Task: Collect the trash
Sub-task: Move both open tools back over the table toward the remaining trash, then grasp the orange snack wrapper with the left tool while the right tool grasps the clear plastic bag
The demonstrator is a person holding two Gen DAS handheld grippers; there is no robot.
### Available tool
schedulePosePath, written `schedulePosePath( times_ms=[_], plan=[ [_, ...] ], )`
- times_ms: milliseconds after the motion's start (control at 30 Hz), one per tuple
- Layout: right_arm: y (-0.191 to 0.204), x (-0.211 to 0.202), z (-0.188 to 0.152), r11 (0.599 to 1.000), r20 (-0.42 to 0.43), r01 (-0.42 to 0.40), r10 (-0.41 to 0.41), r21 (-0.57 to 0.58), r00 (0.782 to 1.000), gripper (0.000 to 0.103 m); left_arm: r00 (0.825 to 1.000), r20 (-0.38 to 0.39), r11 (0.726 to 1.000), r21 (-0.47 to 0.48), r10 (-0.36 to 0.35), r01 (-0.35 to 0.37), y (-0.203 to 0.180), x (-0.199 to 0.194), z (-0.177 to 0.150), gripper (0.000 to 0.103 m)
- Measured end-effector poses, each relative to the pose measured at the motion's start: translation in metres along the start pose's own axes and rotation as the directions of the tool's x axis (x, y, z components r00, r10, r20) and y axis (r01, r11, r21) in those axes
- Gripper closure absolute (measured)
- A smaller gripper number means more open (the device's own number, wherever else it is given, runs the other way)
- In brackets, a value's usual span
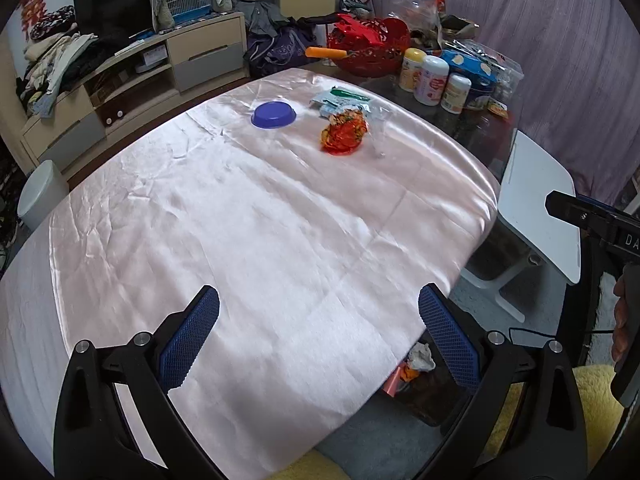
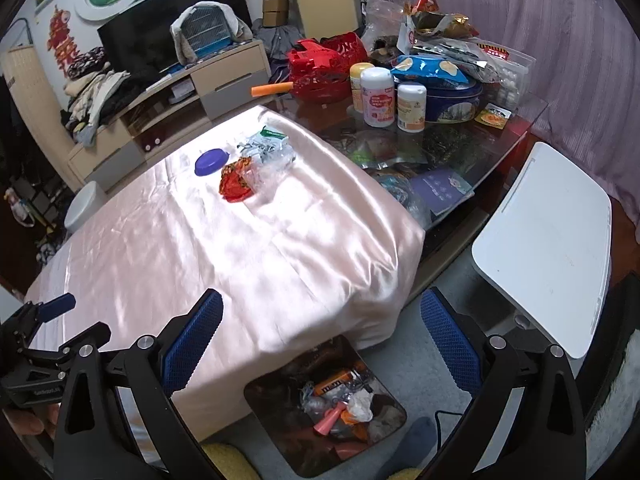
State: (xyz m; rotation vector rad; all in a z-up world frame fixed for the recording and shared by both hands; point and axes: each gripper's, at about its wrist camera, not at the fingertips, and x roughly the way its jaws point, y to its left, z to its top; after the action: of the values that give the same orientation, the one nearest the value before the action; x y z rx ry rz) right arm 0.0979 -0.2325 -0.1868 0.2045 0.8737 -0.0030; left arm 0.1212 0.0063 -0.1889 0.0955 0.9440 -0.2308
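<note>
Both grippers stand spread wide with nothing between the blue pads. The left gripper [image 1: 319,312] hangs above the near part of the table [image 1: 240,240], which a pale pink cloth covers. The right gripper [image 2: 322,312] hangs over the table's near corner and the bin [image 2: 276,432] on the floor just beside it.

Trash left on the table lies at the far end of the cloth:
- a crumpled red-orange wrapper [image 1: 344,136];
- a white and green packet [image 1: 340,98] behind it;
- clear plastic film [image 2: 276,164] touching both (its outline is hard to trace).

A purple bowl [image 1: 274,116], upside down, sits just beside the wrapper on its left.

The bin holds mixed scraps: white tissue [image 2: 360,404], a pink cone [image 2: 330,422] and an orange-brown wrapper [image 2: 334,388].

Beyond the cloth, the bare glass part of the table carries jars [image 2: 378,98], a blue tin [image 2: 452,102] and snack bags. A white stool [image 2: 552,248] stands right of the table.
</note>
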Motion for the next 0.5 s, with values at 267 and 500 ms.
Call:
schedulePosePath(
  times_ms=[267, 500],
  plan=[
    [0.024, 0.053, 0.057, 0.999, -0.002, -0.033, 0.033, -0.026, 0.999, 0.004, 0.998, 0.047, 0.999, -0.012, 0.035, -0.034, 0.015, 0.039, 0.054, 0.008],
    [0.048, 0.114, 0.089, 0.995, -0.045, -0.062, 0.059, -0.077, 0.997, 0.008, 0.999, -0.026, 1.0, 0.004, 0.026, -0.026, 0.017, 0.103, 0.088, 0.008]
  ],
)
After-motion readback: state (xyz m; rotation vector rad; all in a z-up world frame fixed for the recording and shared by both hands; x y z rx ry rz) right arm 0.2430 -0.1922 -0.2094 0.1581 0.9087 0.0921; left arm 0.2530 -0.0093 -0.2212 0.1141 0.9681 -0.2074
